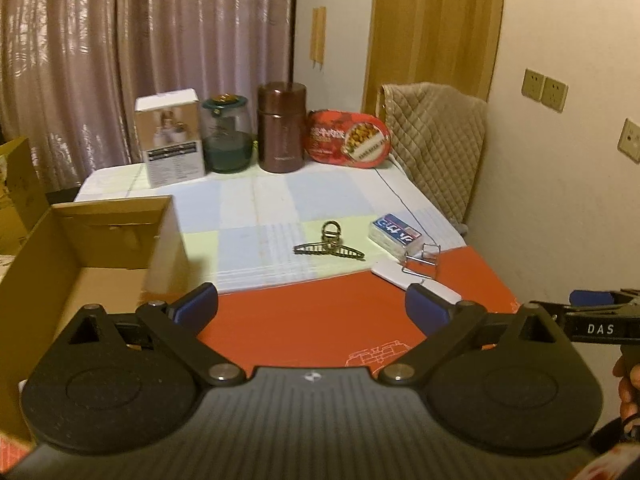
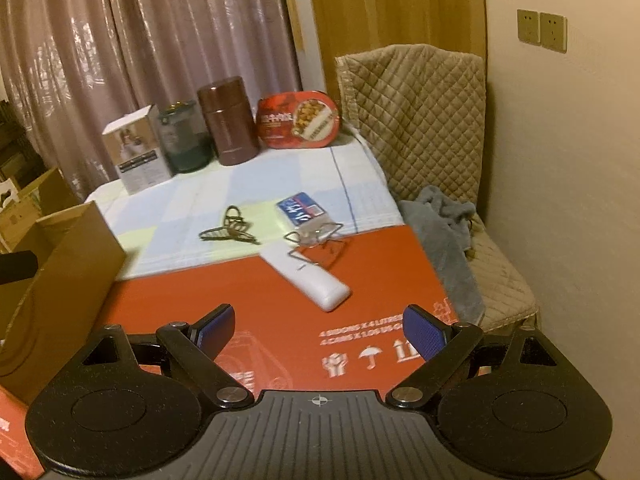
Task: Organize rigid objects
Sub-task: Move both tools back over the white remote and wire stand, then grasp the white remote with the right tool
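Clutter waiting to be sorted lies mid-table: a dark metal claw hair clip (image 2: 229,231), a blue-and-white packet (image 2: 301,210), a bent silver wire frame (image 2: 316,246) and a long white plastic remote control (image 2: 308,280). An open brown cardboard box (image 1: 86,248) stands at the left edge, probably the place they are meant to go, which would explain why it sits within easy reach.

Both tools hover low over the red printed cardboard sheet (image 2: 248,300), apart from every item. The left gripper (image 1: 310,312) has its blue pads spread wide with nothing between them; the right gripper (image 2: 320,330) is likewise spread and empty, aimed toward the remote.

That remote lies flat, its long axis slanting from the far left down to the near right, rounded end nearest the right gripper. The wire frame rests on its far end. Taking the remote across its narrow width looks the sensible approach.
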